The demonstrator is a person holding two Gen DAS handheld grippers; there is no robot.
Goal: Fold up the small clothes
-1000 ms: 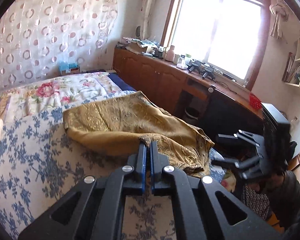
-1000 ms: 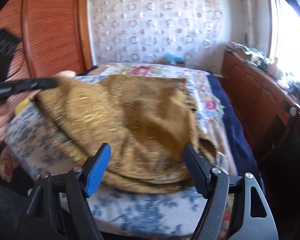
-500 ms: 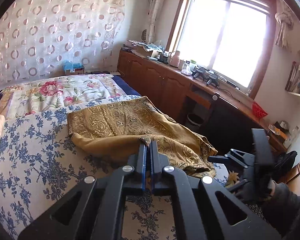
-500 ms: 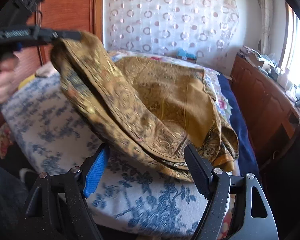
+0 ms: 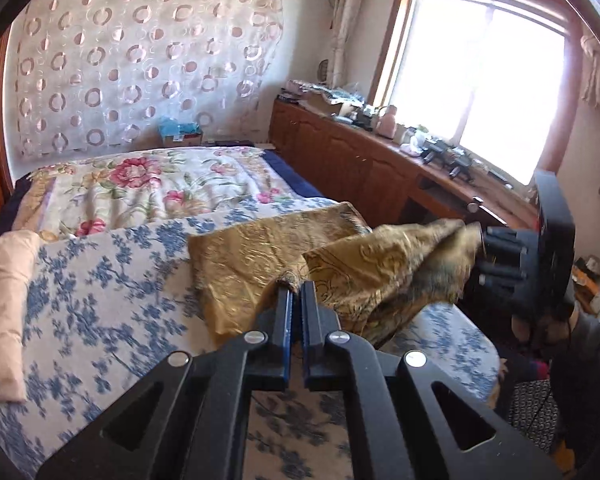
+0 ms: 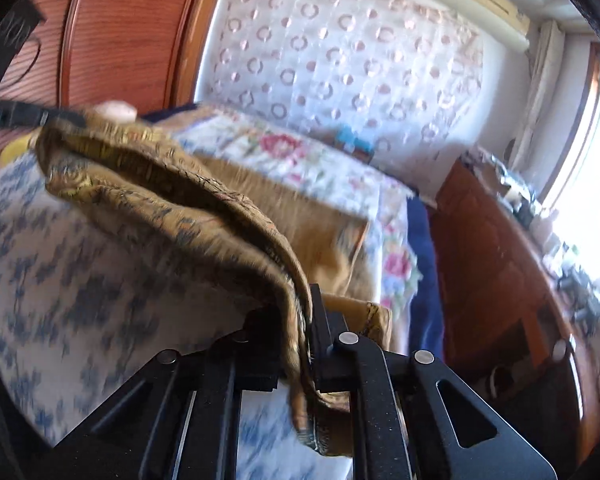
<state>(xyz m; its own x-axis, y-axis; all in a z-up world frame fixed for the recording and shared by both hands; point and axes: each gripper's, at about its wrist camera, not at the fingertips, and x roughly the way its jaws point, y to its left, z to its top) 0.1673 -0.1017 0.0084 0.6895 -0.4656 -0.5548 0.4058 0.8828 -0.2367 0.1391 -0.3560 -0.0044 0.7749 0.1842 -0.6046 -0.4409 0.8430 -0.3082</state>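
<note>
Since a moment ago my right gripper (image 6: 296, 320) is closing on the gold cloth (image 5: 260, 256); my left gripper (image 5: 295, 294) pinches its other corner, lifted over the bed's (image 5: 100, 280) near edge.

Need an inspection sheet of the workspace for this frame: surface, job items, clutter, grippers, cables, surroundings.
Surface: bed with blue-floral sheet; floral quilt at the far end.
Job's things: one gold patterned cloth, partly lifted off the sheet, edge strung between both grippers.
Clutter: pale pink pillow at the bed's left edge; blue box by the wall.
Grippers: left gripper shut on a cloth corner; right gripper has the cloth edge between its jaws, which are closing.
Cables: nothing seen on the bed.
Surroundings: wooden cabinet crowded with small items, bright window, circle-patterned curtain.
</note>
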